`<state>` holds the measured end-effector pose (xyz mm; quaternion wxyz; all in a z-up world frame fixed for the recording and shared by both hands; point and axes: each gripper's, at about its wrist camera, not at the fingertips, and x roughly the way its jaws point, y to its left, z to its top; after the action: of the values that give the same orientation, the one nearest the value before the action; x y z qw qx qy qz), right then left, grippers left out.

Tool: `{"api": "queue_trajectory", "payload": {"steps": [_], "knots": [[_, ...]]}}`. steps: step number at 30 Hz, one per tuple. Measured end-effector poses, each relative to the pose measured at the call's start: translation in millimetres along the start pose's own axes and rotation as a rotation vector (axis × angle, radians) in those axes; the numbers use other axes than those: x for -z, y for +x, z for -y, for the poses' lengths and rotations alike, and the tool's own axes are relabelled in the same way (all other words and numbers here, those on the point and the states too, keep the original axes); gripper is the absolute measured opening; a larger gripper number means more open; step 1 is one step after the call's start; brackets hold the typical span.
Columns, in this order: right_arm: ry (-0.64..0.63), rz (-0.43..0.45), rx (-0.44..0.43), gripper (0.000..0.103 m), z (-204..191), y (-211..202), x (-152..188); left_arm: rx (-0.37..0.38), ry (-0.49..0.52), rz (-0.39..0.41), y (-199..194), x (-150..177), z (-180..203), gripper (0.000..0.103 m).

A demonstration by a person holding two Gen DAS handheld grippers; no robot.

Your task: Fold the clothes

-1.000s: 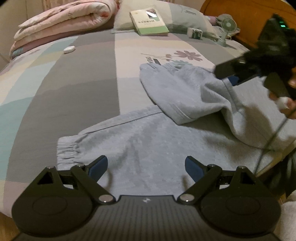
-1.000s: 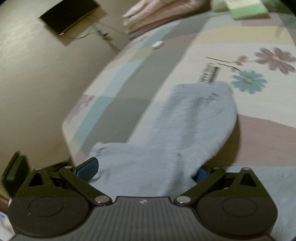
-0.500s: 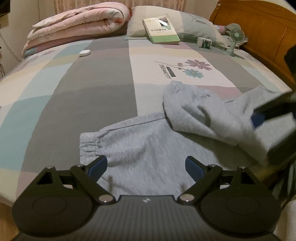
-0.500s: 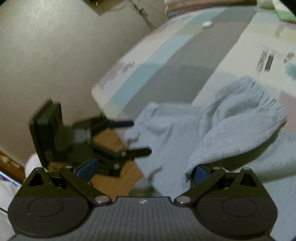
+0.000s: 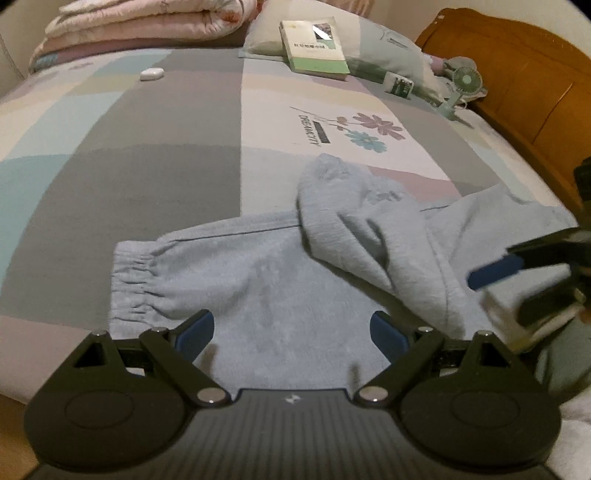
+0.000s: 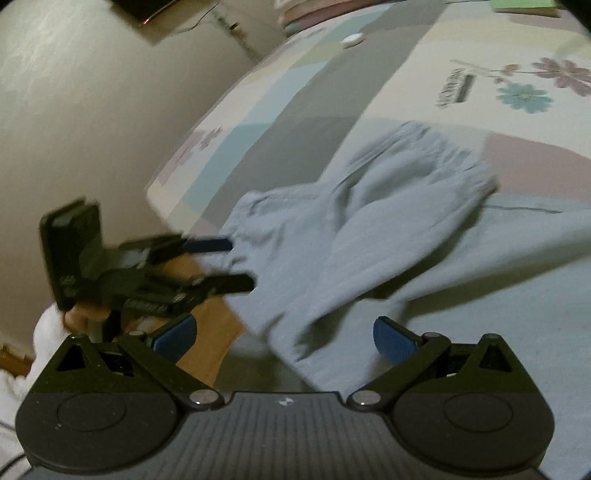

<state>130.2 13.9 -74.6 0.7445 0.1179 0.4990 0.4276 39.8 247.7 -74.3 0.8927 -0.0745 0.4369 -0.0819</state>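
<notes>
Through the left wrist camera I see a bed (image 5: 155,155) spread with a patchwork sheet of grey, teal, cream and pink blocks, a wooden headboard (image 5: 517,88) at far right. A flower print on the sheet carries the word "DREAMCITY" (image 5: 308,129). Far off lie a rolled pink quilt (image 5: 147,22), a pillow (image 5: 388,48) with a green-and-white book (image 5: 314,46) on it whose title I cannot read, a small white object (image 5: 151,74), a small box (image 5: 398,85) and a mint handheld fan (image 5: 461,86). The grey sweatpants (image 5: 266,280) lie near, one cuffed leg pointing left, the other folded over it. My left tongs (image 5: 291,330) are spread wide above the fabric, holding nothing. The right tongs (image 5: 517,273) show blurred at the right edge, parted.

Through the right wrist camera, a beige wall (image 6: 74,92) and a wood floor (image 6: 210,325) flank the bed's edge. The sweatpants (image 6: 369,229) spread ahead; the right tongs (image 6: 284,338) gape empty over them. The left tongs (image 6: 229,262) sit at left, parted, beside the cuff.
</notes>
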Motion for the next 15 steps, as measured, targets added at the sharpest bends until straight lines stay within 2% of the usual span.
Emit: {"api": "queue_trajectory", "payload": {"steps": [3,6,10,15], "knots": [[0.044,0.042,-0.005,0.103,15.1,-0.3,-14.9,-0.011,0.009,-0.007,0.8,-0.7,3.3,0.092],[0.078,0.061,0.039,0.103,29.8,9.3,-30.1,-0.025,0.02,-0.017,1.1,-1.0,3.9,0.092],[0.168,0.057,0.067,0.103,56.3,26.7,-41.6,-0.034,0.005,-0.024,-0.7,0.7,-3.7,0.092],[0.247,0.11,0.028,0.103,75.5,31.5,-47.6,-0.05,-0.011,-0.039,0.5,4.9,-13.3,0.092]]}}
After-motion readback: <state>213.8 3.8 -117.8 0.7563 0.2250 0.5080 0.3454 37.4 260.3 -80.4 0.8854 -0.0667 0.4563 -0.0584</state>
